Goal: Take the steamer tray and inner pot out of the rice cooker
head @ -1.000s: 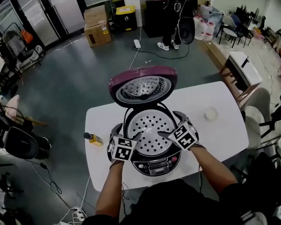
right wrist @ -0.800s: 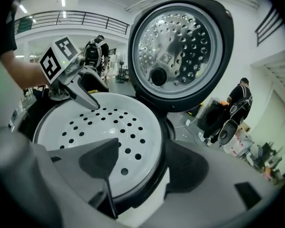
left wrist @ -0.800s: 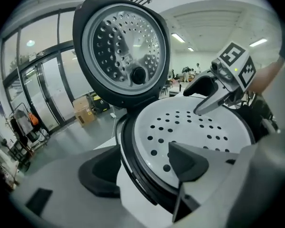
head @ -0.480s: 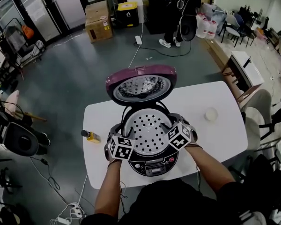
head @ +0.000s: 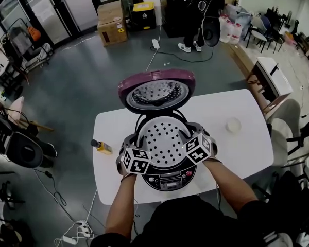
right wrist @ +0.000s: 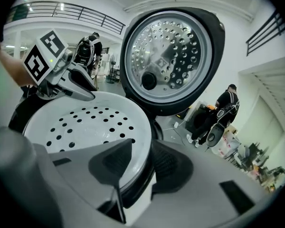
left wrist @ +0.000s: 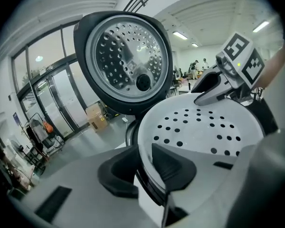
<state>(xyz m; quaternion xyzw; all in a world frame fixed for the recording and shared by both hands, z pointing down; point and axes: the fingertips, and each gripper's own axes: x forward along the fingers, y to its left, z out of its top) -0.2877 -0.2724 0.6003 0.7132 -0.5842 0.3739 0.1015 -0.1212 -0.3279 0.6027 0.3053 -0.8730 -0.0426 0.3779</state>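
Note:
The rice cooker (head: 165, 178) stands open on the white table (head: 247, 153), its purple lid (head: 155, 91) tilted up at the back. The white perforated steamer tray (head: 165, 138) sits in the top of the pot. My left gripper (head: 142, 148) straddles the tray's left rim, one pad inside and one outside, with its jaws closing on it (left wrist: 145, 167). My right gripper (head: 186, 139) does the same on the right rim, its jaws also closing (right wrist: 142, 163). The dark inner pot edge (left wrist: 149, 189) shows just under the tray (left wrist: 199, 132). Each gripper view shows the other gripper across the tray (right wrist: 85, 125).
A small yellow-labelled bottle (head: 101, 147) stands on the table left of the cooker. A small round white dish (head: 233, 124) lies at the right. A person (head: 203, 14) stands far behind. Chairs crowd the right side and cardboard boxes (head: 112, 22) sit at the back.
Both grippers moved from over the tray's middle out to its left and right rims. Their jaws narrowed onto the rim.

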